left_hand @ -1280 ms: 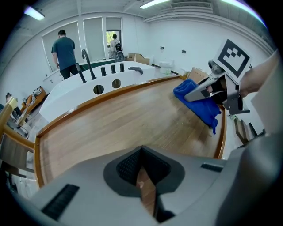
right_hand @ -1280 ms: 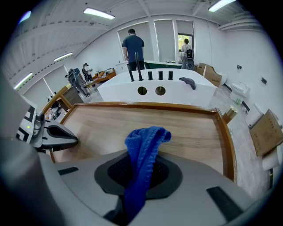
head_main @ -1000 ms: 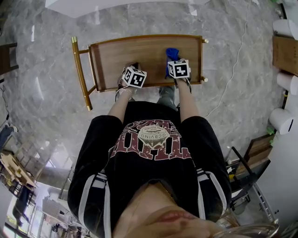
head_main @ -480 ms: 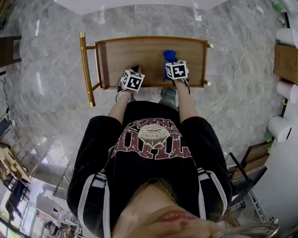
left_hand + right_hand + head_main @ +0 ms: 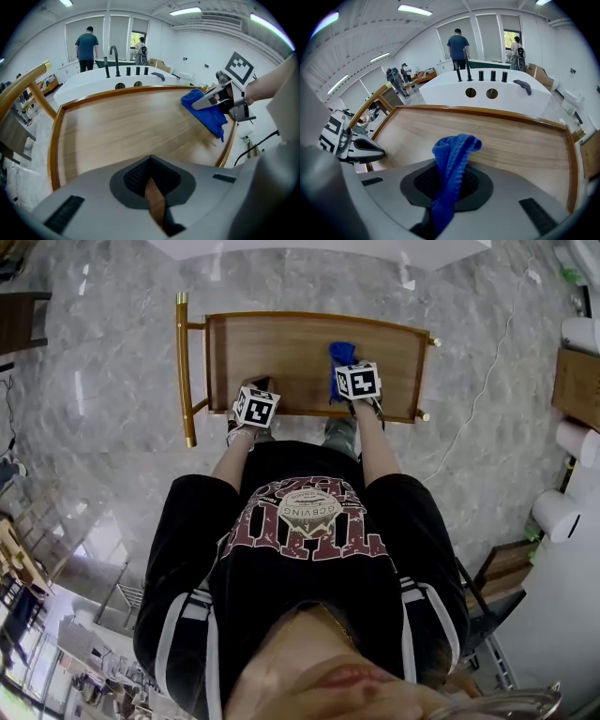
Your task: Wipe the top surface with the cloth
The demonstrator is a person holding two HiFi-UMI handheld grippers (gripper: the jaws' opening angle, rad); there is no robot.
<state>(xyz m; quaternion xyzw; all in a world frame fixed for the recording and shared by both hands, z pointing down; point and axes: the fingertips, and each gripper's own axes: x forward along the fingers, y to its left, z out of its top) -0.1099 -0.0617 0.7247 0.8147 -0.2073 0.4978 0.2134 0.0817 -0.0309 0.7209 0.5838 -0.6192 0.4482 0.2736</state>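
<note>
The bench [image 5: 281,362] is a long wooden top with a raised rim along its far side and both short ends, and a gold handle [image 5: 183,371] stands off its left end; marble floor [image 5: 103,381] lies open all round it. The person stands at the near long edge. Bare wood runs from the cloth [image 5: 342,357] leftward to the left rim and on to the far rim, while a shorter bare stretch lies between the cloth and the right rim. The blue cloth sits right of the middle, its long axis running from the near edge toward the far edge, across the bench's short way. The right claw [image 5: 449,185] is clamped on the cloth's near end, and the free part rises out ahead of the jaws, its top fold curling right. From the left gripper view it hangs down to the wood, a corner trailing toward the right rim. The left claw [image 5: 152,187] is over the near edge left of the middle, well apart from the cloth, jaws drawn together on nothing
</note>
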